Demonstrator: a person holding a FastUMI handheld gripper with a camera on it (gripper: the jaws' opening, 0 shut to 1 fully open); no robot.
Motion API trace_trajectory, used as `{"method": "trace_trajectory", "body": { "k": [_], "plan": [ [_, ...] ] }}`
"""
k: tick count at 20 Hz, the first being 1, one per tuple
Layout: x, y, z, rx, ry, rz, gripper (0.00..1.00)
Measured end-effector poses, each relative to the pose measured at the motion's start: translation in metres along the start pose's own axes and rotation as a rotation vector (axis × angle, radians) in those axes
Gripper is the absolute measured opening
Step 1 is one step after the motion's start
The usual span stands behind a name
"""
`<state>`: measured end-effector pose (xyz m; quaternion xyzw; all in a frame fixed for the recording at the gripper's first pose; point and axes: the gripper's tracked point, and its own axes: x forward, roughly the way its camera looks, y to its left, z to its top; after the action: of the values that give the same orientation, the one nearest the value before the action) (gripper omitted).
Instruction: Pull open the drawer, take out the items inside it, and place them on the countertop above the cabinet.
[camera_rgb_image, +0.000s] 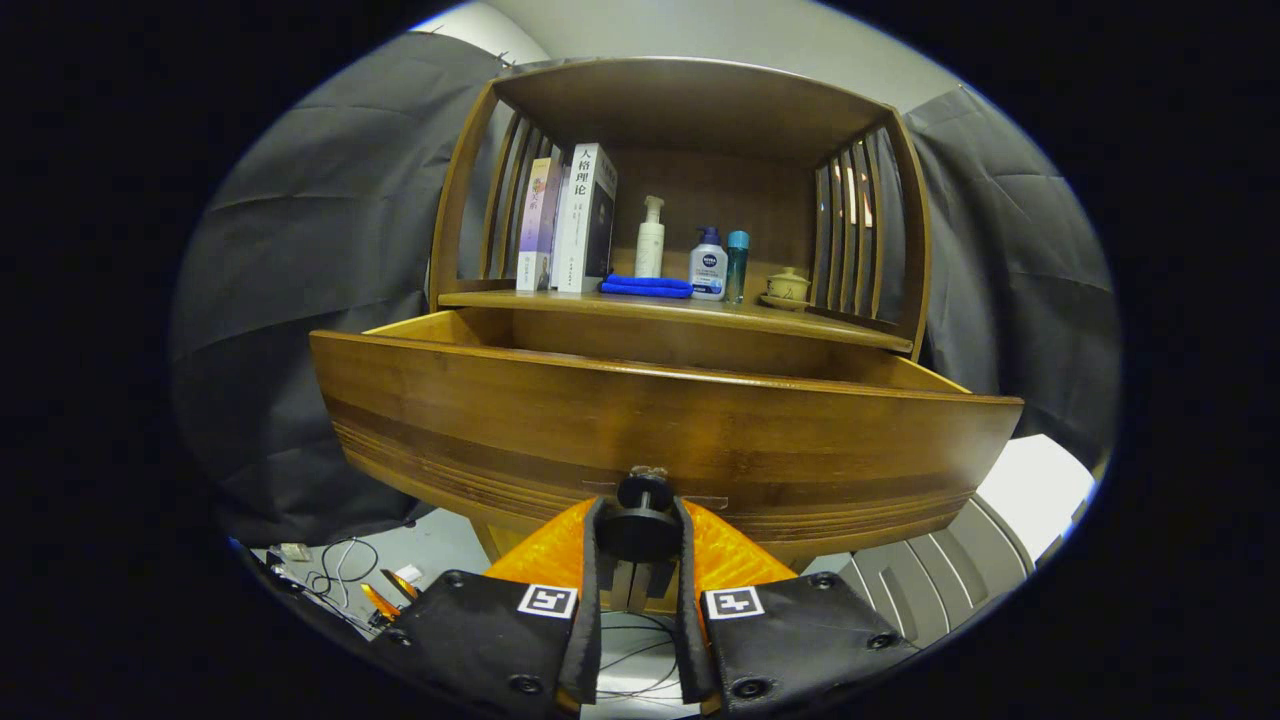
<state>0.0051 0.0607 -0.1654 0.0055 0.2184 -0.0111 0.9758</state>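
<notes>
A wooden cabinet's drawer (660, 420) stands pulled out toward me, its broad front panel just ahead of the fingers. My gripper (640, 530) is shut on the drawer's round dark knob (641, 520), with a finger pressing on each side of it. The drawer's inside is hidden behind its front panel, so no items in it can be seen. Above the drawer runs the countertop (800, 322), a wooden shelf under a slatted hutch.
On the countertop stand books (570, 220), a white pump bottle (650, 238), a folded blue cloth (646, 287), a lotion bottle (708, 265), a teal bottle (737, 265) and a small lidded cup (787, 288). Cables (335, 570) lie on the floor below left.
</notes>
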Motion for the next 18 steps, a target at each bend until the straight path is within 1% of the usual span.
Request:
{"method": "trace_trajectory", "body": {
  "k": [11,15,18],
  "plan": [
    [-0.021,0.010,-0.008,0.020,0.009,0.031,0.33],
    [-0.022,0.011,-0.007,0.010,0.005,0.039,0.33],
    [-0.024,0.011,-0.005,0.023,-0.017,0.059,0.43]
  ]
}}
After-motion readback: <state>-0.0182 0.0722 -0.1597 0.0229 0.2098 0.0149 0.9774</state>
